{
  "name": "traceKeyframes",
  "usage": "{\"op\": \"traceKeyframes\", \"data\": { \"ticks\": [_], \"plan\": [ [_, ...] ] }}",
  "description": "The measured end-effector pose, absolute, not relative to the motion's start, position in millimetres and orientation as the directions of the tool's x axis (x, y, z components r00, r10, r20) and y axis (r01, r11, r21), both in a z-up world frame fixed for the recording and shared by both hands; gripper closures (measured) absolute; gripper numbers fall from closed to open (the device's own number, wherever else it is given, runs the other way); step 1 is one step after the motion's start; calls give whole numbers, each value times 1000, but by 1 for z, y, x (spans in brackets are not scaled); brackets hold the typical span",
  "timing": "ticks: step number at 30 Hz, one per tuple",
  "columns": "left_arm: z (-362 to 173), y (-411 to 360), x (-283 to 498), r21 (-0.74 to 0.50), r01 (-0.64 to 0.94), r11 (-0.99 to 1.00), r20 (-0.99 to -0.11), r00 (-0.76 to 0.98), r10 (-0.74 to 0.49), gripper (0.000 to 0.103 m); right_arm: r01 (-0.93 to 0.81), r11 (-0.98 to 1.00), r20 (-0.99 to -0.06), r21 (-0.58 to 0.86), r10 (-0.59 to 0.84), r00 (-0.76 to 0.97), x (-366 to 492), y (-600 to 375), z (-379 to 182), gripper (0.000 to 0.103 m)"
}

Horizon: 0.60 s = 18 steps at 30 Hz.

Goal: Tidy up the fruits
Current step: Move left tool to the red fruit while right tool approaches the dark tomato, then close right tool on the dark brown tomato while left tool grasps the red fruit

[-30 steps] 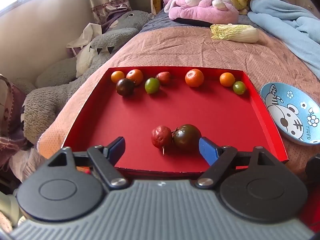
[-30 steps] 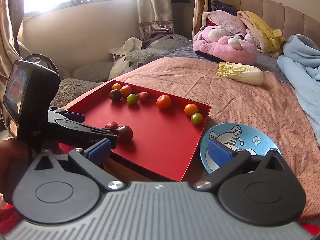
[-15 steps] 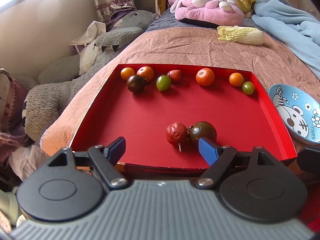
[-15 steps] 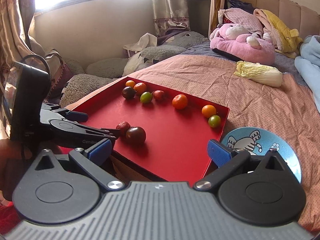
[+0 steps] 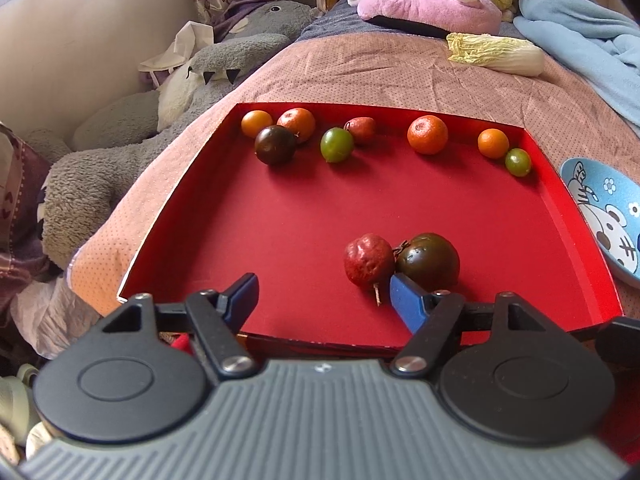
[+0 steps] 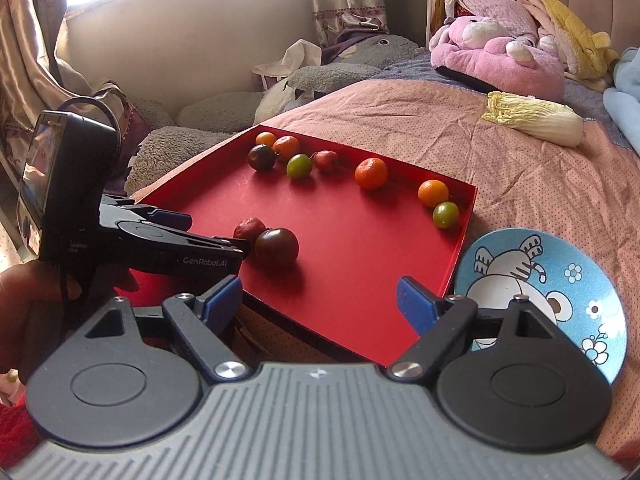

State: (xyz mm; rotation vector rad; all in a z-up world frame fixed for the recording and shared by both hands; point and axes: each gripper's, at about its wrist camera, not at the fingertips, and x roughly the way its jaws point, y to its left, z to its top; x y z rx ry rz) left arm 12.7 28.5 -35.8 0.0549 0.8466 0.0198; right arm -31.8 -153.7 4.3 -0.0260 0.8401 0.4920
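A red tray [image 5: 280, 220] lies on the bed with several small fruits in it. Along its far edge are oranges [image 5: 427, 134], green fruits [image 5: 337, 144], a dark tomato [image 5: 275, 145] and a red fruit [image 5: 362, 129]. Nearer, a wrinkled red fruit [image 5: 368, 266] touches a second dark tomato [image 5: 428, 261]. My left gripper [image 5: 322, 296] hovers over the tray's near edge with its jaws closing. The red fruit sits just ahead of its right finger, untouched. My right gripper [image 6: 316, 292] hangs over the tray's near right corner, jaws closing on nothing. The right wrist view shows the left gripper [image 6: 216, 234] beside the red fruit [image 6: 250, 228].
A blue cartoon plate [image 6: 600, 280] lies on the bedspread right of the tray. A napa cabbage [image 5: 496, 54], a pink plush [image 5: 432, 4] and a blue blanket [image 5: 584, 48] lie further up the bed. Grey plush toys [image 5: 120, 160] fill the gap left of the bed.
Both grippers have come forward and down toward the tray, and both pairs of jaws have narrowed. The red fruit and dark tomato now sit closer to the left gripper's right finger.
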Motion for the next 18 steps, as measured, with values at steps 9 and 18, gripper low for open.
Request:
{"op": "traceKeyframes", "data": {
  "ticks": [9, 18],
  "plan": [
    [-41, 33, 24, 22, 6, 1000, -762, 648, 13, 38, -501, 860, -745, 91, 393, 539, -13, -127, -14, 15],
    [-38, 33, 39, 8, -3, 1000, -759, 651, 8, 37, -522, 850, -772, 70, 378, 511, 12, -112, -36, 15]
  ]
}}
